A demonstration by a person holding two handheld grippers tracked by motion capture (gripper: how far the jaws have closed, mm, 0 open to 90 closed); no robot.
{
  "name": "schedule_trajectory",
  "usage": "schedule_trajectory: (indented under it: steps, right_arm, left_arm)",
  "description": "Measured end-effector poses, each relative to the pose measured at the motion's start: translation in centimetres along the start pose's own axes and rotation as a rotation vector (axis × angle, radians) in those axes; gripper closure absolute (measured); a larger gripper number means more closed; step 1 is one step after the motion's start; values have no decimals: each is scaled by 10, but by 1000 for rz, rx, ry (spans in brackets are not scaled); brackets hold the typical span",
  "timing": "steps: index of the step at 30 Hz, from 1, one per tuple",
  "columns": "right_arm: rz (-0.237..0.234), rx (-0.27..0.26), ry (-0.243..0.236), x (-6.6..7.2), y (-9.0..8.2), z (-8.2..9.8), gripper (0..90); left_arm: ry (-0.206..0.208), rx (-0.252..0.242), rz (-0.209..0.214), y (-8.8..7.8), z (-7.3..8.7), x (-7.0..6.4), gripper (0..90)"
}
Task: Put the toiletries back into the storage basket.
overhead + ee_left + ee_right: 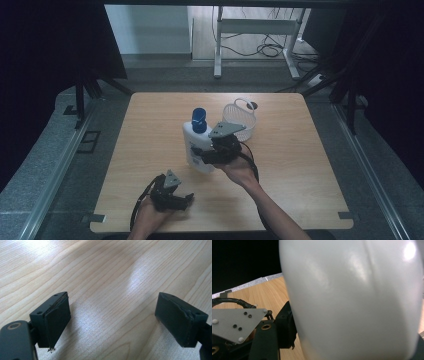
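The right tool (200, 152) squeezes the white plastic bottle with a blue cap (195, 145) near the middle of the light wooden desk (300, 165), just beside a white wire basket (240, 119). The left tool (186, 200) is wide open, holding nothing.

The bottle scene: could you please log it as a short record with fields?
bottle: white, blue cap, upright
right gripper: shut on bottle's side
left gripper: open, nothing between jaws, near table's front edge
basket: white, behind right gripper, apart from bottle
table: light wood
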State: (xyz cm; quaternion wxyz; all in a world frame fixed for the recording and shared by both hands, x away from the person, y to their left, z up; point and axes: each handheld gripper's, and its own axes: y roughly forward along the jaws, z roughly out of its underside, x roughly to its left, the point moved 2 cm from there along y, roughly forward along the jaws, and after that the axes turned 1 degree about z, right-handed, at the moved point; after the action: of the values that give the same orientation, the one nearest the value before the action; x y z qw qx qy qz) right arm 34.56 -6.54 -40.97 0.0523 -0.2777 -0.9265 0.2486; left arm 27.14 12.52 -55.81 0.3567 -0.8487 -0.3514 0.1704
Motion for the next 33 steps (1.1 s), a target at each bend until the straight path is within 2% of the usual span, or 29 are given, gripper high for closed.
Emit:
schedule_trajectory:
  steps: [17,22,33]
  right_arm:
    - [6,-22,6,-8,-18,-6,373]
    - [5,-33,20,-14,-26,-9,374]
    - [55,-33,38,-36,-40,-14,374]
  left_arm:
    - [0,1,0,0,0,0,123]
    - [1,2,0,0,0,0,123]
    - [3,1,-1,0,0,0,123]
